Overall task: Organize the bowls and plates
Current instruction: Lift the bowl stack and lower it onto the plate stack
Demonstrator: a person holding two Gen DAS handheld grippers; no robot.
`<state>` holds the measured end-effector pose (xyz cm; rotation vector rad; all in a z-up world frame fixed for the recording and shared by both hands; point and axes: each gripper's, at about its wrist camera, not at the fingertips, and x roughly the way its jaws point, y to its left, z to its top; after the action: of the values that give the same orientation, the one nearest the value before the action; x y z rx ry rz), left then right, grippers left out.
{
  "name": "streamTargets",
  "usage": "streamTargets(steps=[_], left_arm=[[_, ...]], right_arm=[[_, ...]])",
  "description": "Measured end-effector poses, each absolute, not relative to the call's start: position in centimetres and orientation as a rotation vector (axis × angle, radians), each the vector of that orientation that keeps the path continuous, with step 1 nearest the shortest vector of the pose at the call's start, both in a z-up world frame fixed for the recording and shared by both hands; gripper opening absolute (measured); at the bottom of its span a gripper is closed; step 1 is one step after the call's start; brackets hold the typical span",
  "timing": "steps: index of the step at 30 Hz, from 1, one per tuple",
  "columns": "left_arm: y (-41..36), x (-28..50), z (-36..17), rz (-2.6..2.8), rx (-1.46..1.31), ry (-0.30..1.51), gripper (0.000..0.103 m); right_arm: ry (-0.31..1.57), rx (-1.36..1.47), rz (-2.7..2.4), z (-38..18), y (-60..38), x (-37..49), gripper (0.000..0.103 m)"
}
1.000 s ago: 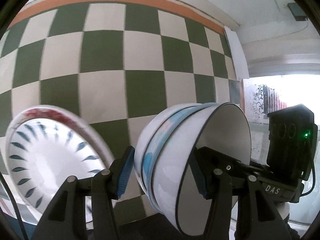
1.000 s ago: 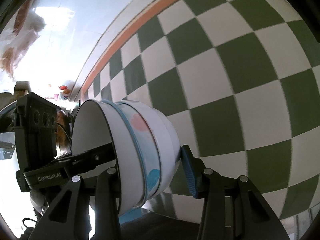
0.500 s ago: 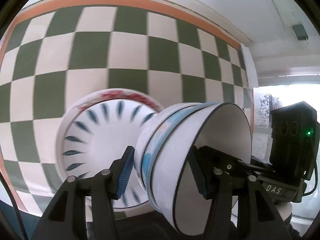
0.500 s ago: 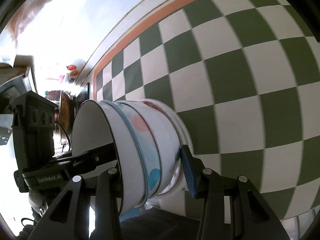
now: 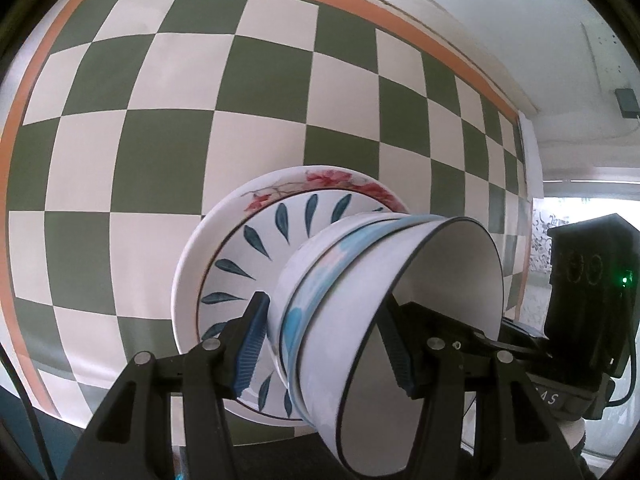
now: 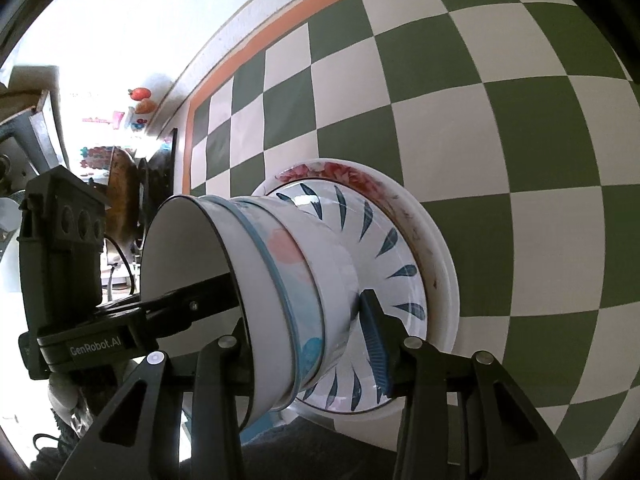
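A: Okay, quick pass. What's my left hand-held gripper (image 5: 326, 344) doing?

B: Pinching the stack of bowls (image 5: 384, 300). One blue pad sits on the outer wall of the bottom bowl, the other finger is inside the top bowl against its inner wall. Gripper points steeply down at the checkered worktop (image 5: 160, 120).

A: And my right hand-held gripper (image 6: 308, 340)?

B: Same deal, mirrored: clamped on the stack of bowls (image 6: 280, 280) from the opposite side, one finger inside, the blue pad outside on the lowest bowl. Tilted down too, less steeply.

A: So both hold one stack. Count?

B: Three nested, I think: white with dark rim on top, blue-rimmed with pink and blue blotches in the middle, plain white below.

A: Where's the stack?

B: Right in front of the blue-leaf plate (image 5: 240, 276), which lies on the red-flower plate (image 5: 192, 292) on the worktop. Can't tell if the bottom bowl touches the leaf plate.

A: Each gripper visible to the other?

B: Yes, each camera shows the opposite gripper's black body past the bowl mouth.
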<state>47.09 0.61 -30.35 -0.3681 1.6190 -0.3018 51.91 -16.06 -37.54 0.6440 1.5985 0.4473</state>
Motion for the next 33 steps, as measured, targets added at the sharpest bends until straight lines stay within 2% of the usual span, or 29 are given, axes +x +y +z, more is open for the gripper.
streamTargets(steps=[17, 26, 30, 33], left_arm=[[0.7, 47.3, -30.9, -0.291, -0.353, 1.637, 0.052], [0.5, 46.9, -29.4, -0.252, -0.256, 1.617, 0.053], [0.3, 46.4, -28.5, -0.229, -0.177, 1.584, 0.078], [0.8, 46.1, -28.0, -0.222, -0.163, 1.565, 0.089]], right_arm=[[1.628, 0.604, 0.431, -38.0, -15.8, 52.5, 0.041], [1.609, 0.502, 0.398, -35.8, -15.4, 52.2, 0.041], [1.606, 0.426, 0.376, -34.8, -15.1, 51.8, 0.045], [1.605, 0.380, 0.339, -34.3, -15.3, 51.4, 0.058]])
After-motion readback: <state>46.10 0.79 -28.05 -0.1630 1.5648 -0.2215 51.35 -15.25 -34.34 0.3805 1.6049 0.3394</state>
